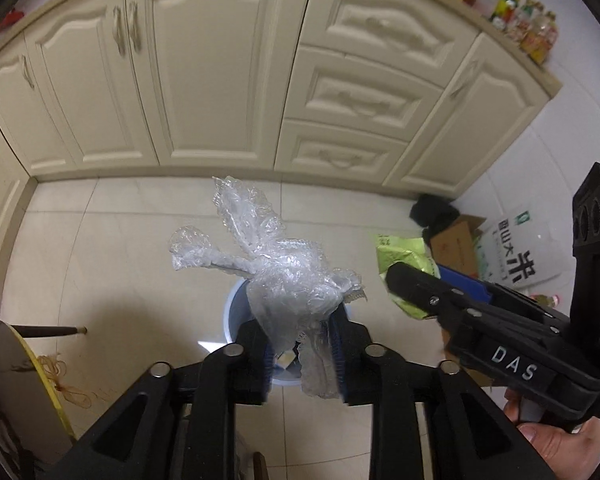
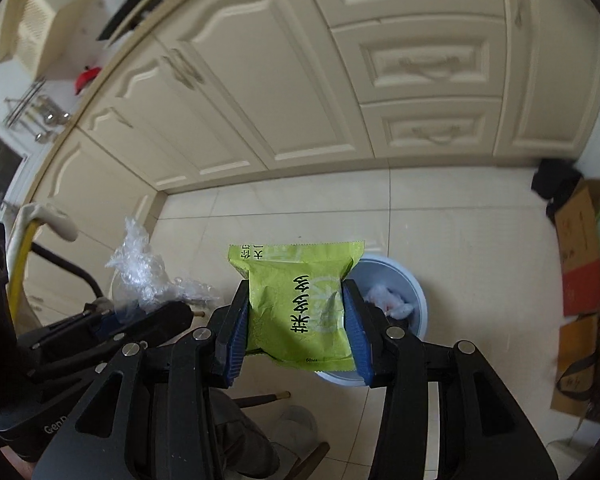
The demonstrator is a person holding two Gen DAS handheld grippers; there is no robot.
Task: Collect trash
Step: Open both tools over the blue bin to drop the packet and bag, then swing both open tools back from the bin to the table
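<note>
My left gripper (image 1: 300, 344) is shut on a crumpled clear plastic wrap (image 1: 276, 264) and holds it above a pale blue trash bin (image 1: 236, 312) on the floor. My right gripper (image 2: 296, 320) is shut on a green snack packet (image 2: 300, 304) with black lettering, held just left of and above the same bin (image 2: 404, 292), which has white crumpled trash inside. The right gripper (image 1: 476, 316) shows in the left wrist view to the right of the bin. The left gripper (image 2: 140, 312) with the wrap (image 2: 140, 272) shows at the left in the right wrist view.
Cream kitchen cabinets (image 1: 220, 72) run along the back. Cardboard boxes (image 2: 580, 248), a rice bag (image 1: 516, 252) and a black object (image 1: 432, 208) lie at the right wall. A chair leg (image 1: 52, 331) and a yellow-edged seat (image 1: 32, 380) stand at the left.
</note>
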